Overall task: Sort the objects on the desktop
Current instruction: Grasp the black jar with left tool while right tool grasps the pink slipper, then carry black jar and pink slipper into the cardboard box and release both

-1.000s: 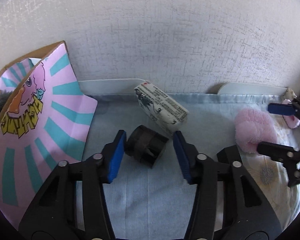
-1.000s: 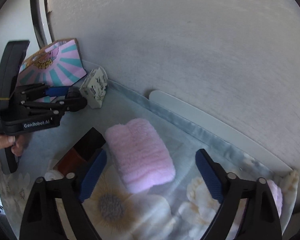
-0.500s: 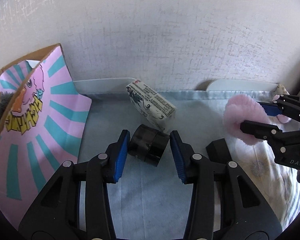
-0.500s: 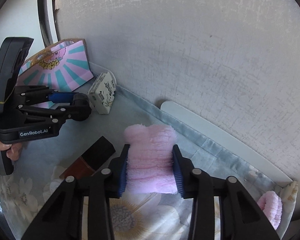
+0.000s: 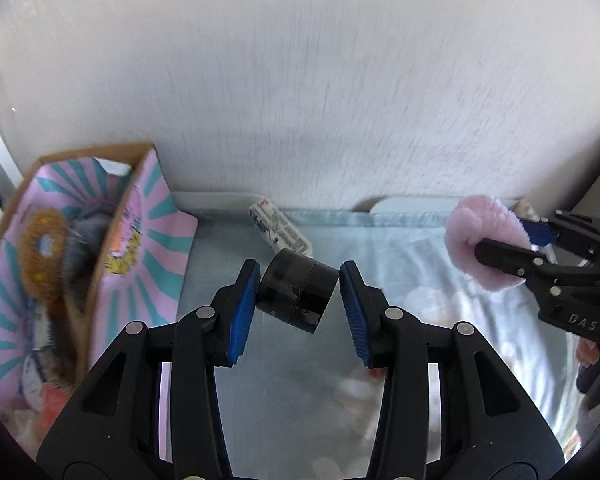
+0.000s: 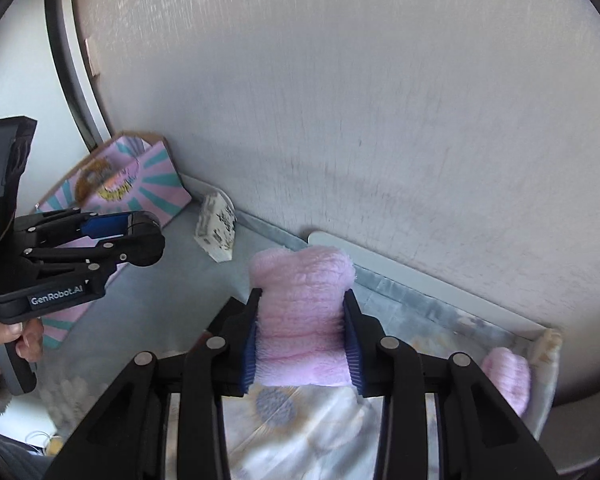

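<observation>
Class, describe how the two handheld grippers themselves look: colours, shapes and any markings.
Both are black plastic frames with silver rivets and two fingers faced with ribbed blue pads. The left gripper has a pistol-style handle and white "GenRobot.AI" lettering on its side; the right gripper shows the letters "DAS" in the left wrist view. No cables are visible.

both grippers [image 5: 296, 306] [image 6: 302, 344] clamped, fingers angled down

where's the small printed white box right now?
The printed white box lies on the blue cloth against the wall, just behind the black jar held in the left tool, right of the pink striped box.
</observation>
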{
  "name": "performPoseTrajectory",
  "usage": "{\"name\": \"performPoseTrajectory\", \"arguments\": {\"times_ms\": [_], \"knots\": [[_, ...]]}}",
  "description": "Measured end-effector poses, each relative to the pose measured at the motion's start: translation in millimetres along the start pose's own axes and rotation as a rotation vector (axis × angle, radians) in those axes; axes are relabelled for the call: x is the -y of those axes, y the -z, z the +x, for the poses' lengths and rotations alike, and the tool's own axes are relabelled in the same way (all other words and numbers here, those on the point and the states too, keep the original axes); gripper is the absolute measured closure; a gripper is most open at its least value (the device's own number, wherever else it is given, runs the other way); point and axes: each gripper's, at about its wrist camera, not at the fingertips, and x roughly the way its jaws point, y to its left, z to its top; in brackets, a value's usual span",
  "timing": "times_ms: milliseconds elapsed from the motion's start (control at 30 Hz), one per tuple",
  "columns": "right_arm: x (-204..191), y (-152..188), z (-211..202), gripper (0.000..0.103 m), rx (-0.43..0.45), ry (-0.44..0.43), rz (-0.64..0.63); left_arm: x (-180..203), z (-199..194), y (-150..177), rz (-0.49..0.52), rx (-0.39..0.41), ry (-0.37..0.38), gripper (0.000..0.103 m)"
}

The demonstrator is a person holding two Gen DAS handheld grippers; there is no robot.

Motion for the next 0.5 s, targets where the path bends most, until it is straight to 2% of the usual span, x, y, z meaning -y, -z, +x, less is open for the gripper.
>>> {"name": "performPoseTrajectory", "arguments": {"times_ms": [200,333,400,500], "knots": [[-10.1,-16.5,-34.4,0.069,-0.006,0.004,0.012,-4.7,-50.7,-24.0,0.009,0.004,-0.003,0.065],[-18.3,-34.6,-49.1,0.069,-0.033,-0.007,0.001,-25.1,-94.7,-39.2,-0.011,0.01,-0.024,0.065],[-23.6,-48.3,-54.6,0.069,-0.044,-0.016,-0.008,-35.3,-107.3,-46.5,-0.011,0.007,-0.034,0.065],[-38.5,-69.1,-55.1,0.069,-0.045,-0.018,-0.045,-44.7,-102.8,-53.1,-0.013,0.003,-0.042,0.065]]}}
